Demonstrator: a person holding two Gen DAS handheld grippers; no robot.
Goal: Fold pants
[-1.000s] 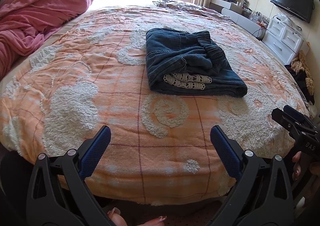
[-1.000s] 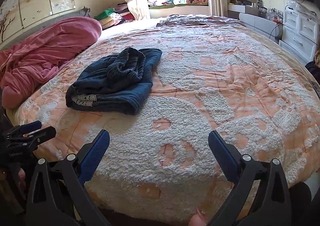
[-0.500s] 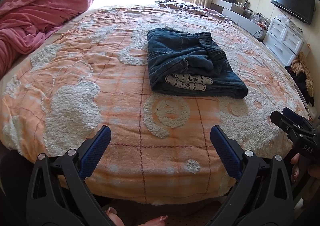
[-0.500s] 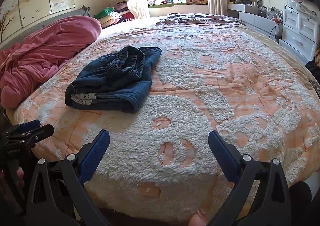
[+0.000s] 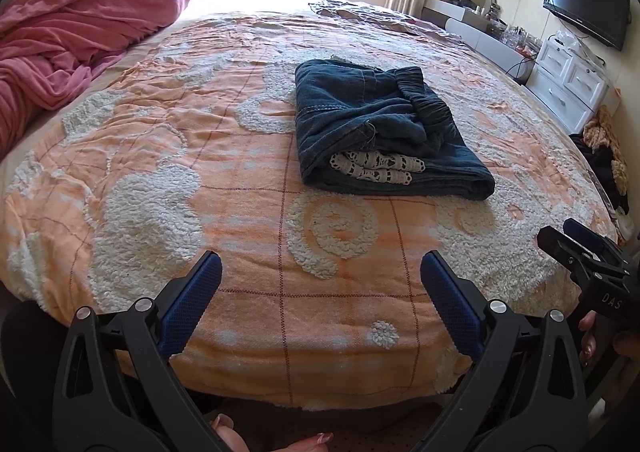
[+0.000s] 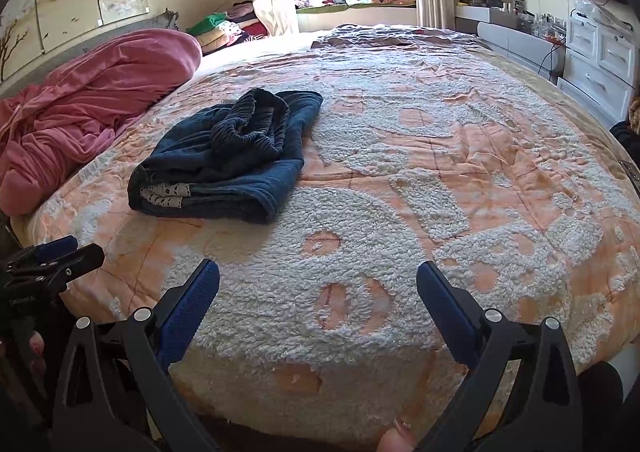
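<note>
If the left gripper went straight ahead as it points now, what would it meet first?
Probably the orange and white tufted bedspread just ahead of the open left gripper; farther along that line lie the folded dark blue denim pants. Depth is uncertain.

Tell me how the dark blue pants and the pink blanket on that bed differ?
The pants are dark blue denim, folded into a compact stack near the middle of the bed; the pink blanket is far bigger and lies rumpled in a loose heap along the bed's left side. The pants show a white lace trim at the fold; the blanket is plain. Both rest on the orange bedspread, untouched by either claw.
</note>
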